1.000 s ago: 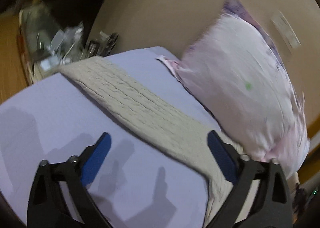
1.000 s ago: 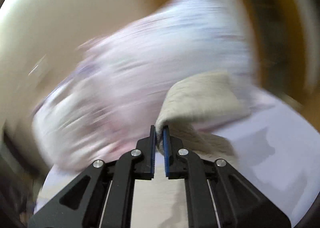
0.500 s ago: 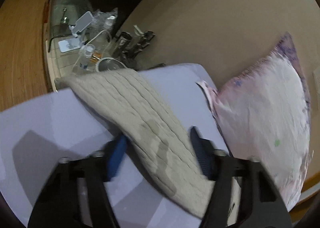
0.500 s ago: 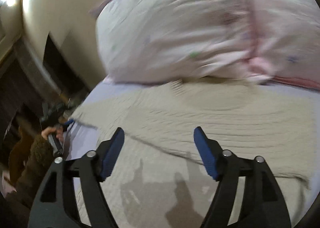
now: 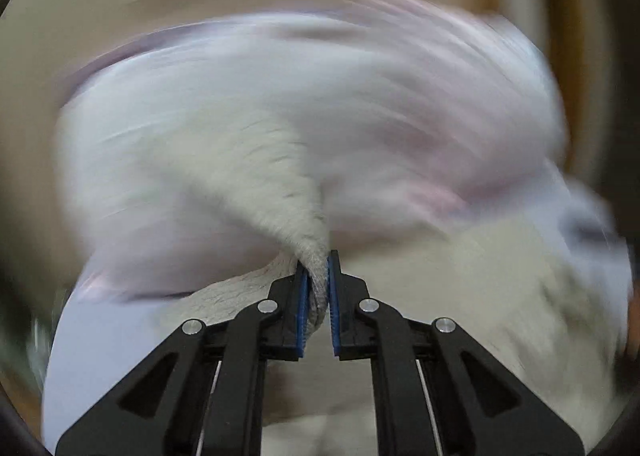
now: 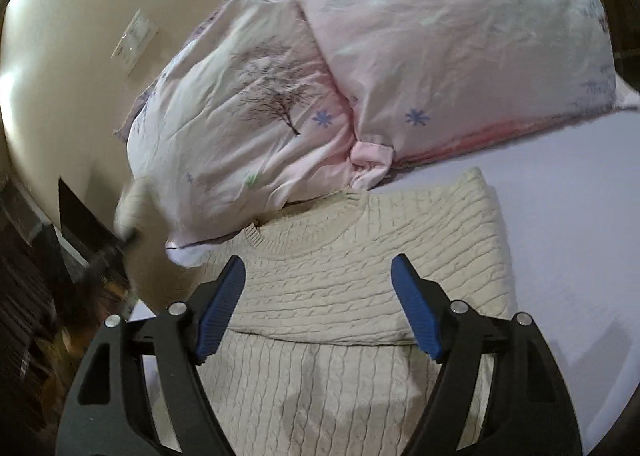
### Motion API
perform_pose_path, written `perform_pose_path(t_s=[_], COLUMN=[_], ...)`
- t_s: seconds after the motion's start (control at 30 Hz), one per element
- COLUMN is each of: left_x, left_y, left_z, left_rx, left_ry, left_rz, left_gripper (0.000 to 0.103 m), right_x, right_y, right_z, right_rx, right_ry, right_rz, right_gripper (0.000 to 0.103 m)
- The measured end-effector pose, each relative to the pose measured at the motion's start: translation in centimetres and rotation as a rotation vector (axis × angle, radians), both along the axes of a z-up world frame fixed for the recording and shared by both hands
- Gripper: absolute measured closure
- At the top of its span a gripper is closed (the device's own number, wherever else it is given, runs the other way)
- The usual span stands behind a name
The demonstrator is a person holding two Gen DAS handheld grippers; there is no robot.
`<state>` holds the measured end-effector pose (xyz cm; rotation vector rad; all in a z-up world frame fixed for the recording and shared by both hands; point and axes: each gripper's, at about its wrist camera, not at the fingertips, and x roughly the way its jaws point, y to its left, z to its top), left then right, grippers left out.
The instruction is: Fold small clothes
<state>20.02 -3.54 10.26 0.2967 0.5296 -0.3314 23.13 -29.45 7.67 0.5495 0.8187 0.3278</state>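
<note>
Black fingers (image 6: 412, 300), blue pads (image 5: 303, 304), silver screws (image 5: 268, 306)

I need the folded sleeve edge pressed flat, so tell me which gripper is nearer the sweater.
Left. The left gripper is shut on a fold of the sweater; the right gripper hovers open above it, jaws apart.

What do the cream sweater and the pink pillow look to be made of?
Sweater: a thick knit, probably wool or acrylic yarn, matte; cable ribs and a ribbed collar show. Pillow: thin woven cloth, likely cotton or polyester, faintly smooth; fine creases and printed trees and stars.
</note>
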Motion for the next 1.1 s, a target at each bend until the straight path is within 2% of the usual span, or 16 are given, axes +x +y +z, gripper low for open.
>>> perform_pose_path(t_s=[0.07, 0.1, 0.17, 0.23, 0.37, 0.43, 0.57, 0.6, 0.63, 0.67, 0.8, 0.87, 0.9, 0.93, 1.03, 1.1], left_x=[-1.9, -2.8, -4.3, -5.3, -6.3, -6.9, -9.7, -10.3, -11.0, -11.5, -13.0, -13.8, -14.3, -14.7, -16.5, -17.4], left_y=[-6.9, -8.8, -9.2, -6.4, 1.3, 4.9, 11.5, 12.6, 13.6, 14.2, 15.0, 15.1, 15.3, 15.5, 16.3, 16.6], left_z=[-4.0, -5.4, -6.3, -5.5, -4.2, -4.3, -4.9, -5.1, -5.5, -5.9, -7.4, -7.9, -8.2, -8.5, -8.8, -9.0], left_rx=[0.167, 0.217, 0.219, 0.151, -0.002, -0.059, -0.188, -0.224, -0.274, -0.318, -0.419, -0.446, -0.458, -0.467, -0.514, -0.541], left_ry=[0.048, 0.067, 0.086, 0.095, 0.163, 0.205, 0.26, 0.276, 0.302, 0.328, 0.387, 0.402, 0.412, 0.422, 0.423, 0.433], left_rz=[-0.159, -0.206, -0.233, -0.187, -0.05, 0.01, 0.136, 0.151, 0.159, 0.162, 0.15, 0.145, 0.146, 0.148, 0.145, 0.146], left_gripper=[0.093, 0.092, 0.092, 0.087, 0.064, 0.064, 0.051, 0.049, 0.048, 0.048, 0.046, 0.044, 0.044, 0.044, 0.044, 0.041], right_x=[0.8, 1.0, 1.4, 1.5, 0.7, -0.6, -1.3, -0.9, -0.3, 0.3, 1.2, 2.0, 1.8, 1.1, -3.5, -7.2], right_y=[-0.8, -1.3, -2.5, -3.4, -4.3, -4.8, -4.9, -4.5, -3.9, -3.1, -3.5, -3.9, -4.1, -4.5, -5.1, -5.7], right_z=[-1.3, -2.0, -3.4, -4.3, -4.7, -3.9, -4.2, -4.7, -5.3, -5.4, -2.4, -2.6, -3.1, -3.4, -2.5, -1.8], right_rx=[0.042, 0.063, 0.104, 0.101, 0.106, 0.065, 0.019, 0.009, -0.018, -0.044, -0.116, -0.158, -0.158, -0.158, -0.16, -0.164], right_ry=[0.059, 0.089, 0.143, 0.175, 0.204, 0.17, 0.196, 0.22, 0.238, 0.22, 0.035, 0.102, 0.153, 0.195, 0.194, 0.199], right_rz=[-0.006, -0.009, -0.018, -0.038, -0.073, -0.101, -0.098, -0.083, -0.06, -0.044, -0.16, -0.178, -0.184, -0.187, -0.164, -0.153], right_gripper=[0.028, 0.031, 0.039, 0.047, 0.06, 0.059, 0.058, 0.062, 0.084, 0.092, 0.095, 0.091, 0.079, 0.062, 0.036, 0.035])
